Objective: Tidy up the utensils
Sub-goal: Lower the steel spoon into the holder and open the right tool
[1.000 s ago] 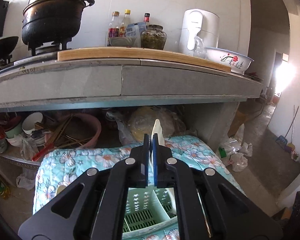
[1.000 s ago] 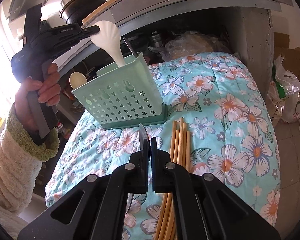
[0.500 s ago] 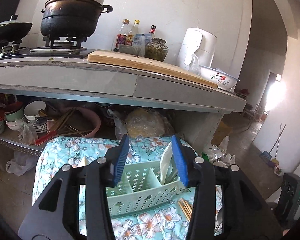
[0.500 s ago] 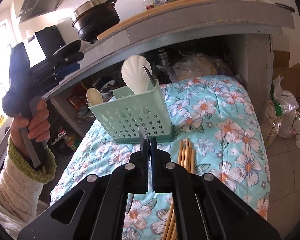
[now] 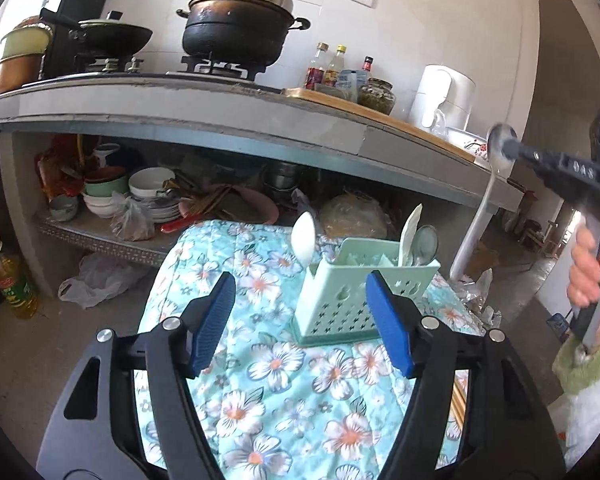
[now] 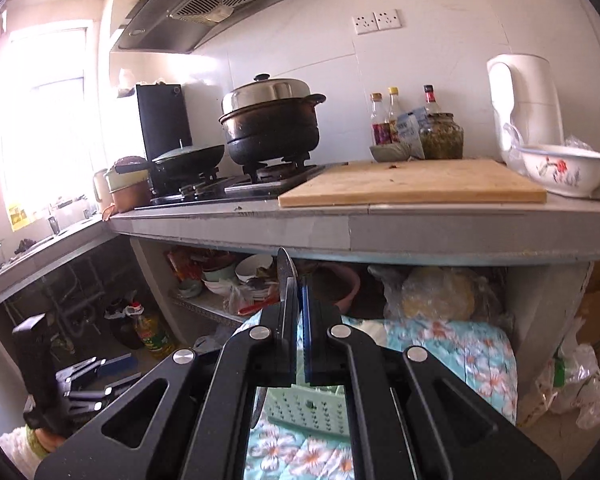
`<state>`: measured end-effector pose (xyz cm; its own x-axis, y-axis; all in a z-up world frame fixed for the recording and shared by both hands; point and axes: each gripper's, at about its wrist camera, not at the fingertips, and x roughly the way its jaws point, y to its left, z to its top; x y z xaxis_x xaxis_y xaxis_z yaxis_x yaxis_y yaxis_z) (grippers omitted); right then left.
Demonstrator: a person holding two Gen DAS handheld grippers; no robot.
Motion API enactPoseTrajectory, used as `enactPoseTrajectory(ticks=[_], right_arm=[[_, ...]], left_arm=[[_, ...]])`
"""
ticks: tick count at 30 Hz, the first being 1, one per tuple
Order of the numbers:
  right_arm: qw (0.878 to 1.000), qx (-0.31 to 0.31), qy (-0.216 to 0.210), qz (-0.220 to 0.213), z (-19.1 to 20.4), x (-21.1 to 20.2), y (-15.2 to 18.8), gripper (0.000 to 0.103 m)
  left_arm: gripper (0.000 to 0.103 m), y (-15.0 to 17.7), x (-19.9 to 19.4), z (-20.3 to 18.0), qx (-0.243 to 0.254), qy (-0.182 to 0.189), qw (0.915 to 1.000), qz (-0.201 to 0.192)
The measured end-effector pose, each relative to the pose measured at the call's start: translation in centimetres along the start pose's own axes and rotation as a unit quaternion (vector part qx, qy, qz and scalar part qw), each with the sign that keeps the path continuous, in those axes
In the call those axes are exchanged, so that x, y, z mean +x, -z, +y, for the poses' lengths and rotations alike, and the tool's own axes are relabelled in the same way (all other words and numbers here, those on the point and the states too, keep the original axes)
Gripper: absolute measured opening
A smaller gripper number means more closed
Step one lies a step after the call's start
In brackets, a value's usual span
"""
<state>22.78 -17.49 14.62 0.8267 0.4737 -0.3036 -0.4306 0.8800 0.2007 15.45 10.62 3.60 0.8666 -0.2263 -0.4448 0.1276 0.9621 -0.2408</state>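
Left wrist view: left gripper [image 5: 300, 320] empty, jaws opening. Right gripper [image 5: 512, 146] raised at right, pinching metal spoon [image 5: 496, 156], long axis hanging down, above and right of green caddy [image 5: 360, 288] on floral quilt [image 5: 260, 380].

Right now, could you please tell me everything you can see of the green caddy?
The caddy is a pale mint-green box, plastic by the look, with walls pierced by rows of small star cut-outs and inner dividers. It stands upright on the floral cloth, beyond the left gripper, whose opening jaws hold nothing. Inside stand a white spoon at one end and a white scoop with a metal spoon at the other.
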Motion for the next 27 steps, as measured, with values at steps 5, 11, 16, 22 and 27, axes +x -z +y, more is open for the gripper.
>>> enactPoseTrajectory(ticks=[5,11,16,22,27], right_arm=[[1.000,-0.017,0.020,0.001,1.5,5.5,-2.5,0.002],[0.997,-0.041,0.047,0.043,2.9,12.4,-1.1,0.002],[0.991,-0.080,0.077,0.072,3.6,15.7,1.8,0.002],[0.987,-0.095,0.078,0.104,3.7,17.0,4.1,0.002],[0.984,-0.096,0.058,0.141,4.1,17.6,5.9,0.003]], left_arm=[[0.066,2.4,-1.4,2.8,-0.028,-0.017,0.9994,0.014],[0.067,3.4,-2.1,5.0,-0.049,-0.033,0.9980,0.020],[0.067,3.7,-2.2,6.5,-0.061,-0.040,0.9971,0.019],[0.067,4.0,-1.5,7.3,-0.074,-0.035,0.9963,0.027],[0.067,4.2,-0.9,7.2,-0.075,-0.030,0.9962,0.033]])
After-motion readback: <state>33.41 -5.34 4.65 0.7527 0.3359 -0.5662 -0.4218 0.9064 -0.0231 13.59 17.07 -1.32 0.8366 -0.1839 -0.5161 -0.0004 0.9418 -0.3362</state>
